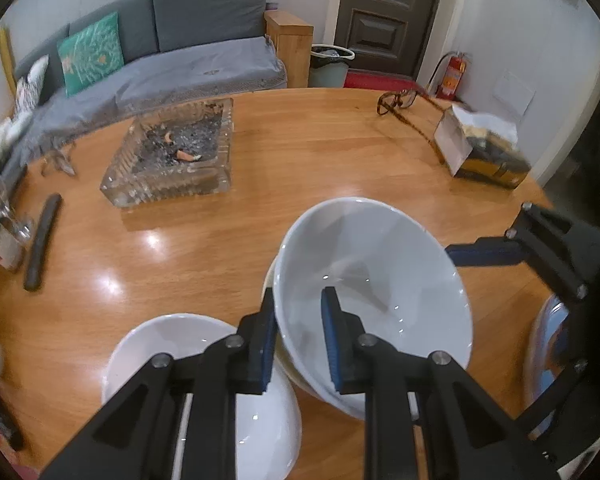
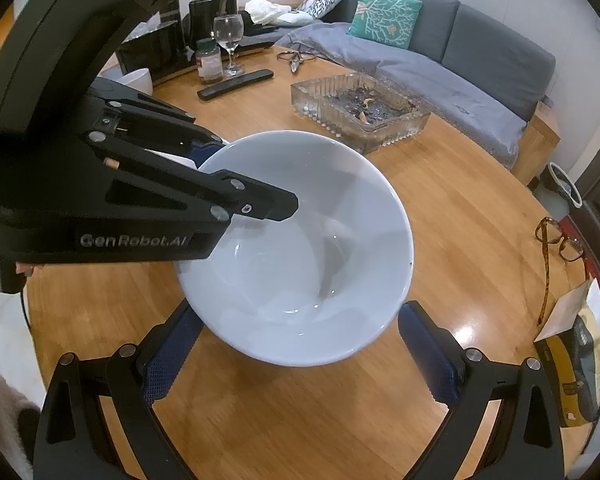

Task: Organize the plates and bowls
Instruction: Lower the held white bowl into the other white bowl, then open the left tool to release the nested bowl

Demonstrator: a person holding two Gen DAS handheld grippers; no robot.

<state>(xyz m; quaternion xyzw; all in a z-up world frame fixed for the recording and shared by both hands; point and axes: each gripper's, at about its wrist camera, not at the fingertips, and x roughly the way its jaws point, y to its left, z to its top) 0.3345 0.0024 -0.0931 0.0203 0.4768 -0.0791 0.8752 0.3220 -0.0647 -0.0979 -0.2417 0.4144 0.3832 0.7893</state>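
Over the wooden table (image 1: 204,248), the left gripper (image 1: 300,340) pinches a tilted white bowl's (image 1: 372,272) rim; the right gripper (image 2: 300,356) gapes beneath it.

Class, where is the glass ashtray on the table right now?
The glass ashtray sits on the wooden table toward the sofa, beyond the white bowl gripped by the left gripper; in the right wrist view it lies upper right.

Beyond the fingertips, a glass ashtray (image 1: 172,152) rests on the wooden table (image 1: 300,168), with eyeglasses (image 1: 398,101) far right and a remote control (image 1: 42,242) far left.
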